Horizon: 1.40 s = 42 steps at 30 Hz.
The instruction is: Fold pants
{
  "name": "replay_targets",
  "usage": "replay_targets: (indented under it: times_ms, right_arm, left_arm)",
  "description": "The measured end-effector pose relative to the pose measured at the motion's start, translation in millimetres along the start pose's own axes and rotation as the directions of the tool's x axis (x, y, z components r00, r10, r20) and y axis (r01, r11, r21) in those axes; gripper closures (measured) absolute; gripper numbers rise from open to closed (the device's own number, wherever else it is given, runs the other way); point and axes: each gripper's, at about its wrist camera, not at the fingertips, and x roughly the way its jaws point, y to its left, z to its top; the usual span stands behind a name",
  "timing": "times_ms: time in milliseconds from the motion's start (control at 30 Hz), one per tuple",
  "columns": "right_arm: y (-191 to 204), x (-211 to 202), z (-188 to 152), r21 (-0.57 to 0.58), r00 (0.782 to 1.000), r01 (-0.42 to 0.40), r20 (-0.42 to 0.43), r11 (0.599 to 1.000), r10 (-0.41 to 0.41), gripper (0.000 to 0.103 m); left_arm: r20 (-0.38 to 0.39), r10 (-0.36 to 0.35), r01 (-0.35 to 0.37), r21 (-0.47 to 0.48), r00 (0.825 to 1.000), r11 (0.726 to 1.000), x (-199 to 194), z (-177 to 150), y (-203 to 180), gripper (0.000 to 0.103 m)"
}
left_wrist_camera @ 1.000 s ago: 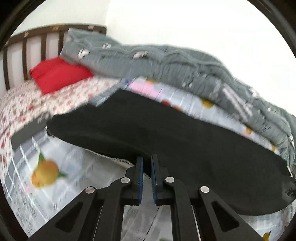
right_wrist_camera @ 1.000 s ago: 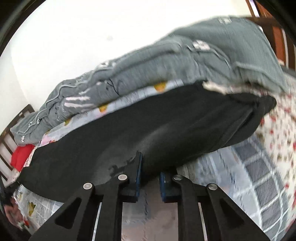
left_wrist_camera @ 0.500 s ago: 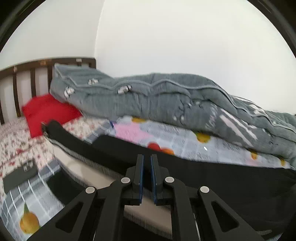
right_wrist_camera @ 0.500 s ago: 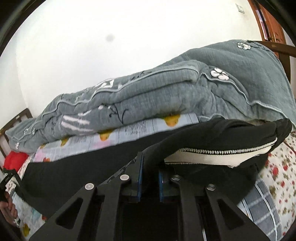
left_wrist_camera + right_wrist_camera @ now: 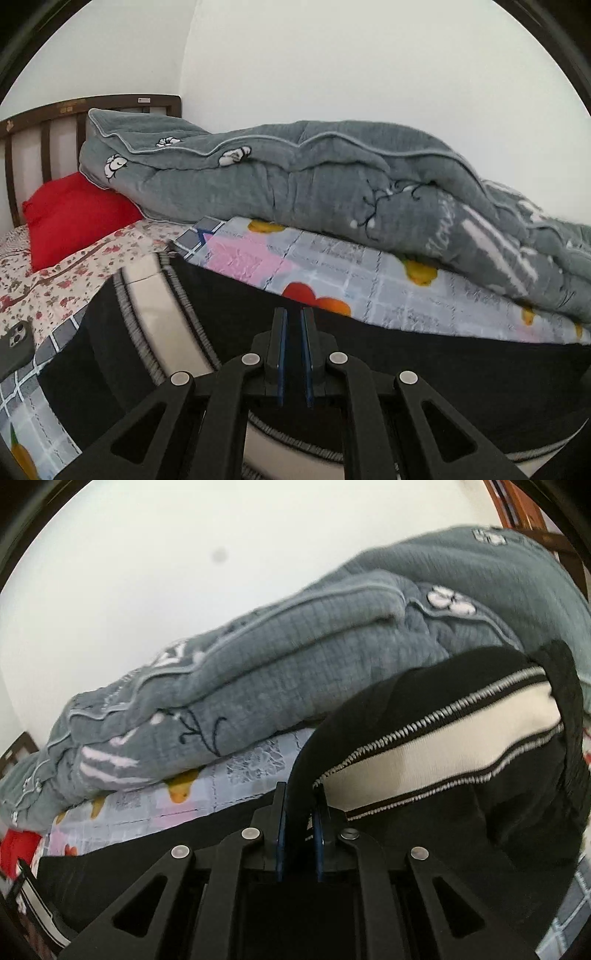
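Observation:
Black pants point(image 5: 406, 362) with a white side stripe point(image 5: 155, 306) lie across the bed, their near part lifted and turned over so the stripe shows. My left gripper point(image 5: 293, 314) is shut, with thin black cloth pinched between its blue pads. In the right wrist view the pants point(image 5: 406, 686) arch up out of my right gripper point(image 5: 300, 788), which is shut on a fold of black cloth, and the stripe point(image 5: 443, 746) runs off to the right. What lies under both grippers is hidden by cloth.
A bulky grey quilt point(image 5: 295, 177) is piled along the wall side of the bed. A fruit-print sheet point(image 5: 332, 269) lies below it. A red pillow point(image 5: 74, 218) and a wooden headboard point(image 5: 44, 125) are at the left. A phone point(image 5: 14, 343) lies on the sheet.
Both grippers have carried the pants' near edge toward the quilt. The flat black cloth has risen and turned over, so the white stripe now shows in both views.

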Motion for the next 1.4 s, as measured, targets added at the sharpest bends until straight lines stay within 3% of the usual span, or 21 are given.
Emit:
replay_targets:
  times_ms: [67,100,133,233,333,433,567,800,1033,1200,1300,1400]
  right_arm:
    - [-2,4,-2,0.005,1.0,0.001,-0.007,1.0,-0.001,0.091]
    - [-3,4,-4,0.007,1.0,-0.007,-0.01,1.0,0.007,0.086]
    - [-4,4,-6,0.01,1.0,-0.022,-0.017,1.0,0.022,0.084]
    - [-4,2,-15,0.007,0.998,-0.059,-0.028,0.998,0.059,0.074]
    - [3,-2,-22,-0.045,0.999,-0.041,-0.025,0.998,0.04,0.07]
    - [13,-11,-29,-0.095,0.997,-0.072,-0.03,0.993,0.069,0.06]
    - [25,-27,-40,-0.164,0.996,-0.086,-0.015,0.983,0.085,0.049]
    - [42,-48,-67,-0.261,0.994,-0.112,-0.051,0.959,0.102,0.047]
    - [39,-75,-90,-0.279,0.994,-0.082,-0.099,0.957,0.056,0.043]
    - [-6,-112,-105,-0.215,0.989,-0.056,-0.147,0.975,0.024,0.041]
    - [-42,-132,-118,-0.181,0.985,-0.006,-0.173,0.983,-0.026,0.037]
    - [-67,-134,-127,-0.127,0.974,-0.009,-0.227,0.992,-0.02,0.036]
  left_arm:
    - [-0.019,0.001,-0.001,0.002,1.0,1.0,0,-2,1,0.095]
    - [-0.027,-0.006,0.006,-0.003,1.0,1.0,-2,-2,3,0.094]
    - [-0.034,-0.01,0.009,-0.005,0.999,1.0,-5,-2,4,0.088]
    - [-0.04,0.007,-0.007,-0.011,0.999,1.0,-13,-1,11,0.045]
    - [-0.055,-0.001,-0.001,-0.034,0.998,0.999,-25,-6,25,0.044]
    - [-0.086,-0.015,0.01,-0.05,0.996,0.999,-36,-14,38,0.044]
    - [-0.087,0.056,-0.057,-0.015,0.995,0.998,-53,-23,58,0.042]
    - [-0.137,0.117,-0.12,-0.011,0.984,0.993,-52,-15,93,0.041]
    - [-0.254,0.032,-0.037,-0.016,0.967,0.999,-47,-40,84,0.041]
    - [-0.318,-0.058,0.05,-0.033,0.946,0.998,-67,-76,72,0.041]
    - [-0.338,-0.124,0.092,-0.107,0.933,0.99,-83,-95,72,0.04]
    - [-0.33,-0.144,0.107,-0.126,0.933,0.986,-95,-99,68,0.037]
